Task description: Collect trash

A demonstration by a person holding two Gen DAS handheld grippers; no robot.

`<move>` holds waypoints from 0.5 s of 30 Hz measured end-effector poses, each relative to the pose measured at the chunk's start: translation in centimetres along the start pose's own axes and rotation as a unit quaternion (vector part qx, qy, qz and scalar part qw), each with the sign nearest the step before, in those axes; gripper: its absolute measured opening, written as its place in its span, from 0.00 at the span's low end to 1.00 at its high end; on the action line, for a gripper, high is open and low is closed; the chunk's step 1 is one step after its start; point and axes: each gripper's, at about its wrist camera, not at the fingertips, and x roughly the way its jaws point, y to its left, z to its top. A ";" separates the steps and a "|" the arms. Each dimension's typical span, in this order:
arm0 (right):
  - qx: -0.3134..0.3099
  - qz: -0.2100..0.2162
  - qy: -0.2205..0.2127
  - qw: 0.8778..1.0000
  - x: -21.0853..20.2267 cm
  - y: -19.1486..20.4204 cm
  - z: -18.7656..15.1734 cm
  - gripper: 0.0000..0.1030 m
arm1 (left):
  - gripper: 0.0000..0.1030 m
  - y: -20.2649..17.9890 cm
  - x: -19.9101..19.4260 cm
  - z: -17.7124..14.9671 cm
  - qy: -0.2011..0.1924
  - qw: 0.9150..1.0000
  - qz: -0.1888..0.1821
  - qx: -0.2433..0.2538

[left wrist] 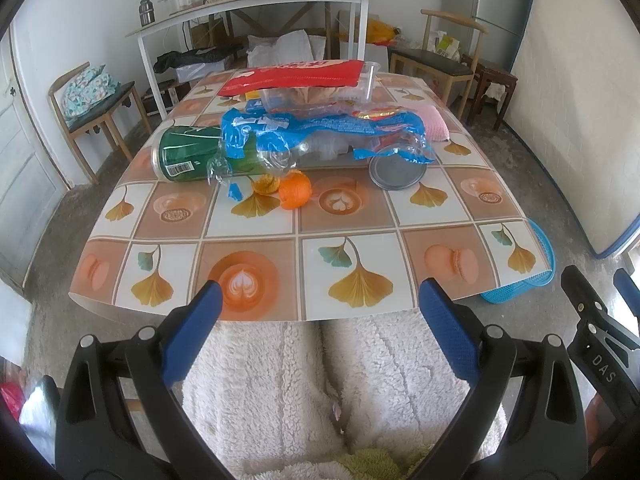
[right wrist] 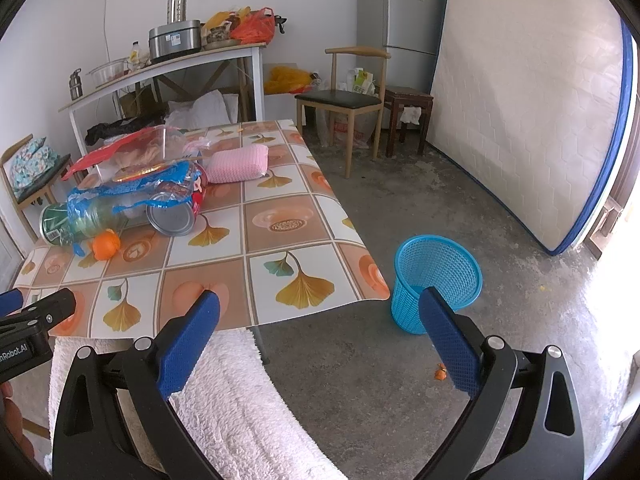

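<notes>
From the left wrist, the desk (left wrist: 256, 236) wears a tiled cloth of leaves and coffee cups, set on a grey concrete floor (left wrist: 60, 224) with white walls. On it lie one green can (left wrist: 188, 158), one crumpled blue wrapper (left wrist: 320, 128), one orange peel (left wrist: 295, 190), one round lid (left wrist: 396, 172) and one red packet (left wrist: 292, 76). The left gripper (left wrist: 320, 300) is spread wide, holding nothing, before the near edge. From the right wrist, one blue basket (right wrist: 436, 276) stands on the floor just beside the desk's corner; two wooden chairs show, and one fridge (right wrist: 400, 20). The right gripper (right wrist: 320, 312) is likewise spread and holding nothing.
</notes>
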 end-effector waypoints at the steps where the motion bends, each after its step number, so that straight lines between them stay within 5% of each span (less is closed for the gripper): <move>1: 0.000 0.000 0.000 1.000 0.0 0.0 0.0 0.94 | 0.92 0.0 0.0 0.0 0.000 1.000 0.000 0.000; 15: 0.000 -0.001 0.000 1.000 0.0 0.1 -0.1 0.94 | 0.92 0.0 0.4 -0.4 0.003 1.000 -0.001 -0.002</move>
